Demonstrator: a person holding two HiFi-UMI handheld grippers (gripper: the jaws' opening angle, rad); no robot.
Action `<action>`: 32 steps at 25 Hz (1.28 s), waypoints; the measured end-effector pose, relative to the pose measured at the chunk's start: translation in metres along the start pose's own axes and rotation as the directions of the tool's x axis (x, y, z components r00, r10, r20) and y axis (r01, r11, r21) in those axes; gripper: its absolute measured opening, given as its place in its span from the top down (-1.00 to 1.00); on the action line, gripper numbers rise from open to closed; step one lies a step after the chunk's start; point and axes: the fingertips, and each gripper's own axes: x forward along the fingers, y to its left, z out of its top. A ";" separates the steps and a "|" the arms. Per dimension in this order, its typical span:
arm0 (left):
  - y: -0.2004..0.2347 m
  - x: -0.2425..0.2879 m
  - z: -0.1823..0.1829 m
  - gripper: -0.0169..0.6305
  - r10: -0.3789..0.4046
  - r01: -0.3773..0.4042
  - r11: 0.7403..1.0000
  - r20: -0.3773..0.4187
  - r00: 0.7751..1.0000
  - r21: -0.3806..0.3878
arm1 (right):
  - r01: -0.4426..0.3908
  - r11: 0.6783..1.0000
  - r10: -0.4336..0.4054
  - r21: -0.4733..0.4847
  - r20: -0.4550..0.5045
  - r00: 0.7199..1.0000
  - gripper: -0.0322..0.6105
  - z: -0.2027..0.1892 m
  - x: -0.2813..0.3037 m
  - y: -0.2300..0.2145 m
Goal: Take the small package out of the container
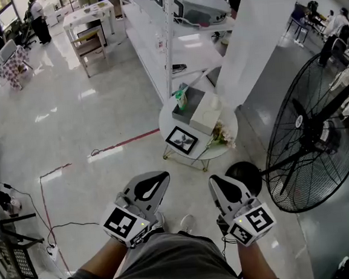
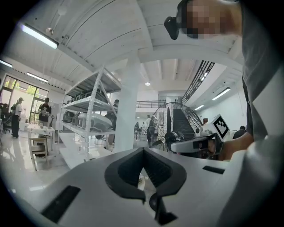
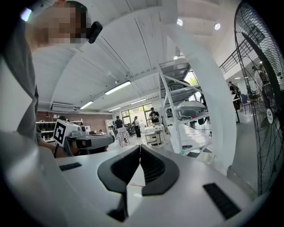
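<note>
the small green package (image 1: 180,96) sticks up from the grey container (image 1: 193,99) on the round table (image 1: 167,122), well ahead. the left gripper (image 1: 160,180) and right gripper (image 1: 217,183) are shut tight, holding nothing. step close first, then open 1 wide around the package.

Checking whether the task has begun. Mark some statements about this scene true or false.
1. The left gripper and right gripper are shut and empty. True.
2. The left gripper is inside the container. False: it is held by the person's legs, well short of the table.
3. A fan stands right of the table. True.
4. The table is bare. False: the container, a frame and flowers sit on it.
</note>
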 end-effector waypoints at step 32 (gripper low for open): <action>-0.035 0.052 -0.021 0.91 0.059 -0.060 0.998 -0.045 0.997 -0.017 | -0.043 0.998 0.045 0.037 -0.039 0.998 0.83 -0.020 -0.030 -0.066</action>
